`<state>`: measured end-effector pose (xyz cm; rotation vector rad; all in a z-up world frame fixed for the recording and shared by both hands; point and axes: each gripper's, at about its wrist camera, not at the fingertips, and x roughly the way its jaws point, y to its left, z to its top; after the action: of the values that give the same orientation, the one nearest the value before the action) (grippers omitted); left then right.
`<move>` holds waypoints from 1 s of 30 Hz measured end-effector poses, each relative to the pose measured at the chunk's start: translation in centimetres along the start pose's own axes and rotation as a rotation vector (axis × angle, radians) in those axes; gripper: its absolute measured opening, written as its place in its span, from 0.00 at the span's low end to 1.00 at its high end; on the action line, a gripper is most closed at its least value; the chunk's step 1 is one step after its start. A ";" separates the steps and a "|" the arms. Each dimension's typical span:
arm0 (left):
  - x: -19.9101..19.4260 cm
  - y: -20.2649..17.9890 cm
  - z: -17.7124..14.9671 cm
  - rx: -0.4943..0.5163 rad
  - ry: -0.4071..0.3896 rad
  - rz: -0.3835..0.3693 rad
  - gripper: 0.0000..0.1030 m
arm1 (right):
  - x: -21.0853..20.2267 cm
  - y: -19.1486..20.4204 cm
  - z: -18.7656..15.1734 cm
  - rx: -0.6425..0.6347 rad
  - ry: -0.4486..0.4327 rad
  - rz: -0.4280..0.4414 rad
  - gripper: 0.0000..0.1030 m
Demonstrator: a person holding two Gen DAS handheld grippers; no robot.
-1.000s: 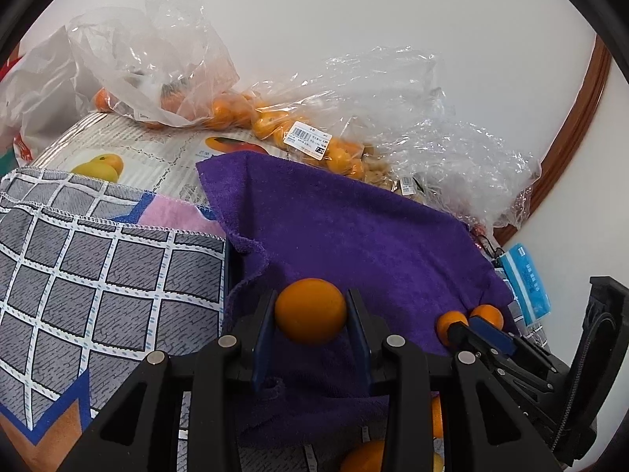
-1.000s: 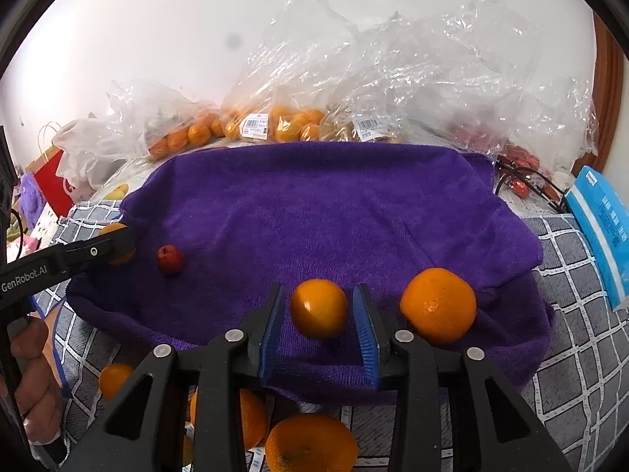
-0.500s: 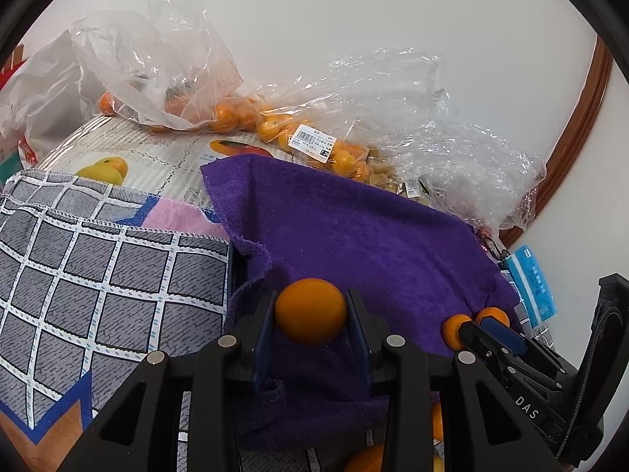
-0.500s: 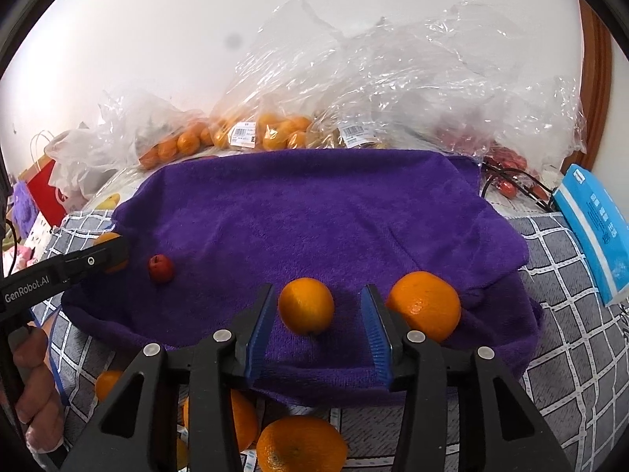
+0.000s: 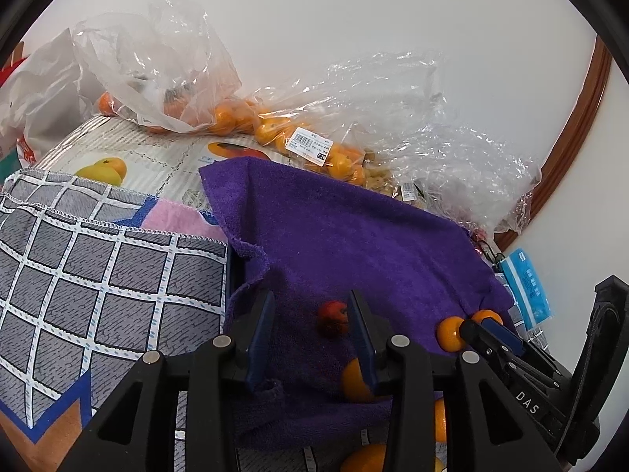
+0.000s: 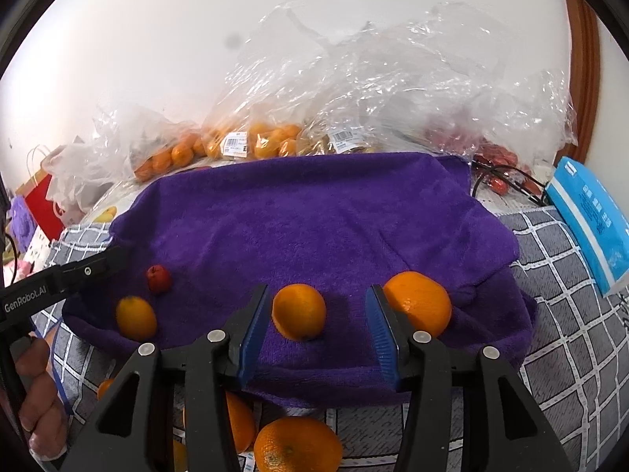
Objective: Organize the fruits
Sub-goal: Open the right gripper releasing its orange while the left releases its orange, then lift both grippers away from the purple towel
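Resting on the purple towel [image 6: 314, 212], a round, smooth orange [image 6: 298, 311], seemingly unblemished.

A plain white wall [image 6: 157, 39] rises behind everything, evenly and softly lit. A curved brown wooden trim [image 5: 582, 126] runs along its right side. A grey checked cloth [image 5: 98, 275] covers the surface, over fruit-printed paper [image 5: 157, 157].

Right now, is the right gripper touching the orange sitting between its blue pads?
Apart. The right wrist view shows purple towel on both sides of the orange, between it and the pads of the opening right gripper.
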<state>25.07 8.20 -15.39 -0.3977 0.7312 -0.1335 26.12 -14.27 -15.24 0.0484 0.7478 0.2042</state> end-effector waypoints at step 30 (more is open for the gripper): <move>-2.9 -0.4 0.4 0.019 -0.110 -0.019 0.35 | -3.4 0.7 0.3 -0.028 -0.059 0.000 0.47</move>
<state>23.16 8.71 -13.17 -0.3907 0.6180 -0.1354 23.80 -14.23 -12.63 0.0277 0.6865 0.2120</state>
